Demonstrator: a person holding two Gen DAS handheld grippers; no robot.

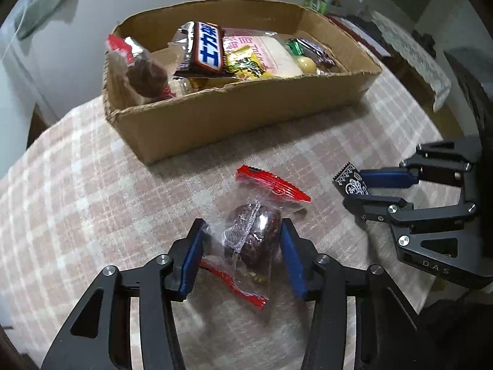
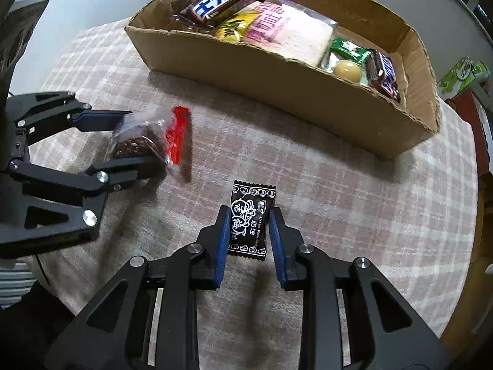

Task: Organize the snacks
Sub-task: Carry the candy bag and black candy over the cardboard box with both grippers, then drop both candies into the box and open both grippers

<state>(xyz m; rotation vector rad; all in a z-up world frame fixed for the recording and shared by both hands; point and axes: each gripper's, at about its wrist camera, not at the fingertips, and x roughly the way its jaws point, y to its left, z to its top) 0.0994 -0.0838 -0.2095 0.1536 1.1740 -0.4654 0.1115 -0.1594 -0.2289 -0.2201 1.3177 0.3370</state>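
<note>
A cardboard box [image 1: 215, 114] of snacks stands at the far side of the checked tablecloth; it also shows in the right wrist view [image 2: 277, 86]. My left gripper [image 1: 243, 240] is shut on a clear, red-ended packet holding a brown cake [image 1: 255, 234], which also shows in the right wrist view [image 2: 138, 145]. My right gripper [image 2: 248, 225] is shut on a small black plum candy packet [image 2: 249, 219]. That candy [image 1: 349, 182] and the right gripper [image 1: 357, 188] show at the right of the left wrist view. The left gripper [image 2: 129, 141] shows at the left of the right wrist view.
The box holds a Snickers bar [image 1: 209, 46], a yellow packet [image 1: 246, 64], a pink bread pack [image 2: 286, 30], a green packet [image 2: 348, 49], a round yellow sweet [image 2: 348, 71] and another brown cake packet [image 1: 144, 74]. A green carton [image 2: 462, 74] stands beyond the table's right edge.
</note>
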